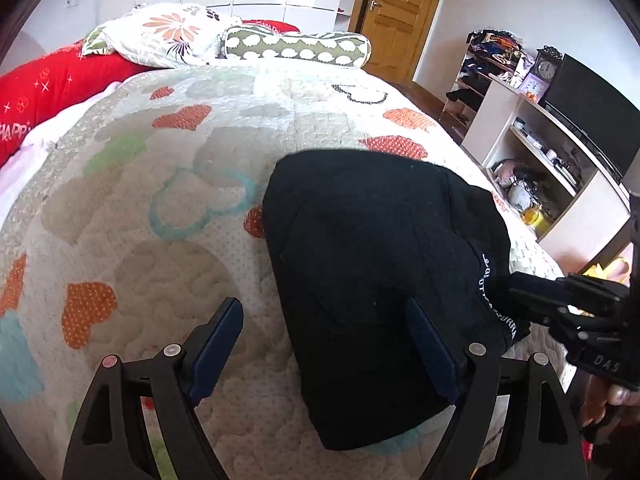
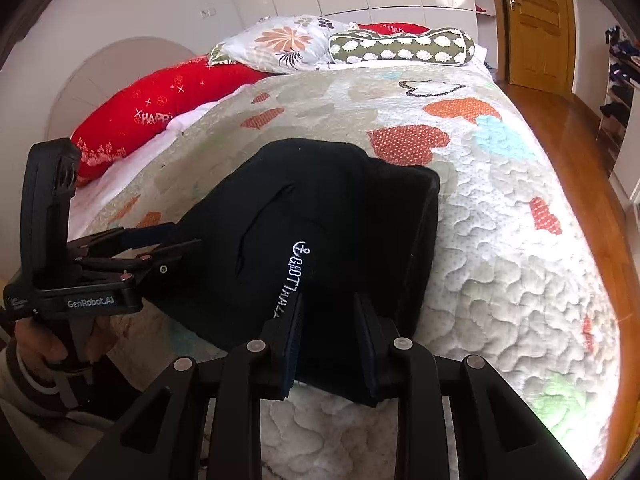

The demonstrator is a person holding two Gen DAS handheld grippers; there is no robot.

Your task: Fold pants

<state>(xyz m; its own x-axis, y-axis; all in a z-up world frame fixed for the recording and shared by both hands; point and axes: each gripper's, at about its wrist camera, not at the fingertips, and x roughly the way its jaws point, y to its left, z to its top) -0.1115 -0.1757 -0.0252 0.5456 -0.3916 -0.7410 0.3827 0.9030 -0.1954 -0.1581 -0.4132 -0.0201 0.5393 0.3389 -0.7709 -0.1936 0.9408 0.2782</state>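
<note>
The black pants point(image 1: 368, 260) lie folded into a compact block on the quilted bed, with white lettering along one edge point(image 2: 290, 280). My left gripper point(image 1: 324, 316) is open, its right finger over the near left part of the pants, its left finger over the quilt. In the right wrist view the left gripper point(image 2: 176, 236) shows at the pants' left edge. My right gripper point(image 2: 330, 308) is open with a narrow gap, fingers resting over the near edge of the pants point(image 2: 340, 216). In the left wrist view it point(image 1: 516, 284) touches the pants' right edge.
The heart-patterned quilt point(image 1: 160, 208) covers the bed. Pillows point(image 2: 280, 40) and a red cushion point(image 2: 160, 108) lie at the head. A shelf unit with a TV point(image 1: 592, 108) stands right of the bed; a wooden door point(image 2: 532, 20) and wood floor beyond.
</note>
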